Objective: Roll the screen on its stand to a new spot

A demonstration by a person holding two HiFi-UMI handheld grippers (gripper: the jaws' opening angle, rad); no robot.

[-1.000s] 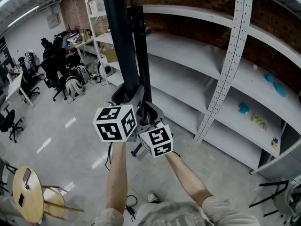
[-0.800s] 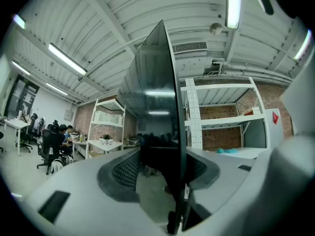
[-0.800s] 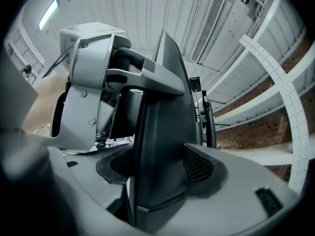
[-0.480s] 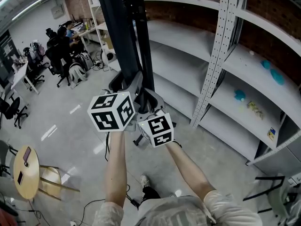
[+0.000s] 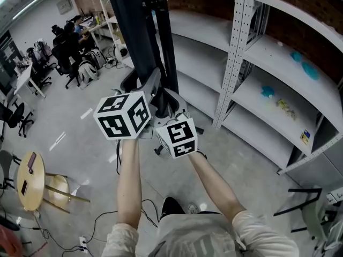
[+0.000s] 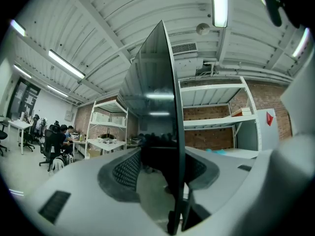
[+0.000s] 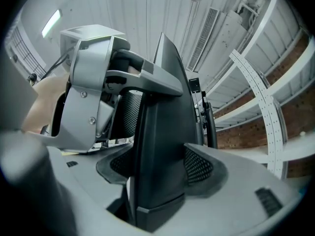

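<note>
Loft-style workshop office, metal shelves (image 5: 257,52) against brick wall (image 6: 209,134) right of right claw (image 5: 170,101), seated people (image 5: 64,50) far beyond left claw (image 5: 151,90), strip lights (image 6: 220,4) overhead

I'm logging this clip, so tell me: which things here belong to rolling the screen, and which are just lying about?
In the job: screen, its stand, left gripper and right gripper, both clamped on the screen.
Just lying about: shelving, turquoise items on a shelf, round wooden table, floor cables, office chairs.
</note>
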